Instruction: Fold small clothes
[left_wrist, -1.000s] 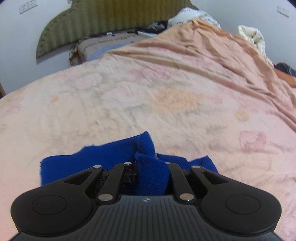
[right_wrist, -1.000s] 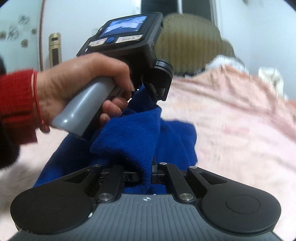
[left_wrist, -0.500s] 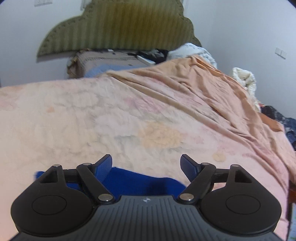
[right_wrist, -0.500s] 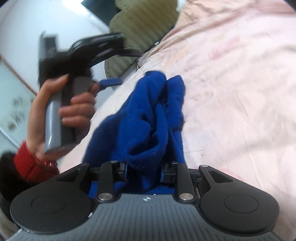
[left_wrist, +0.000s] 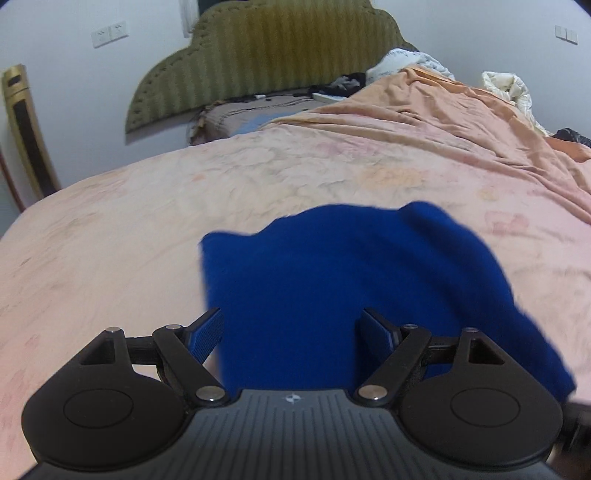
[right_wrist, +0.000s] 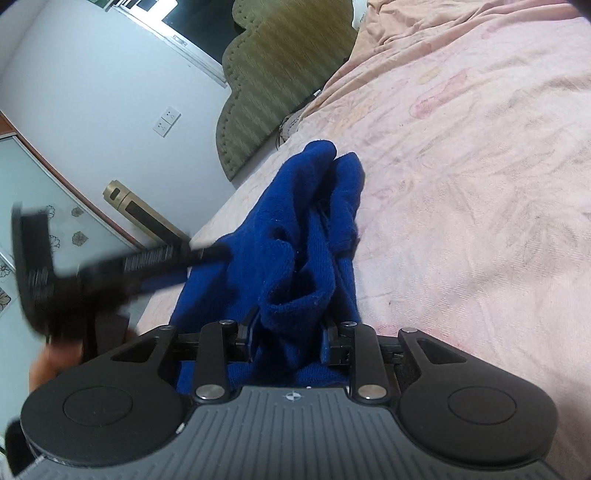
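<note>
Left wrist view: the left gripper (left_wrist: 291, 330) has its two black fingers spread wide, their ribbed blue pads (left_wrist: 207, 332) bare. Its jaws have just been opening, and nothing is pinched; the deep-blue fuzzy knitted garment (left_wrist: 351, 280) lies beyond and between the fingertips, a soft rounded heap flat on the bed, blurred at its edges.

From the right wrist view, the right gripper (right_wrist: 288, 338) has its jaws part-way apart after just opening, with a thick rolled fold of the same blue knit (right_wrist: 295, 258) bunched between the pads; whether they press on it I cannot tell. Ahead of these fingers the cloth runs in ridged, creased folds to two rounded ends.

Under everything is a wrinkled pale-pink bedsheet with faded floral print (left_wrist: 110, 229). Far beyond the fingertips stand an olive ribbed scalloped headboard (left_wrist: 266, 48), a white wall with sockets (left_wrist: 109, 33), and a slim gold-and-black upright appliance (left_wrist: 26, 129).
</note>
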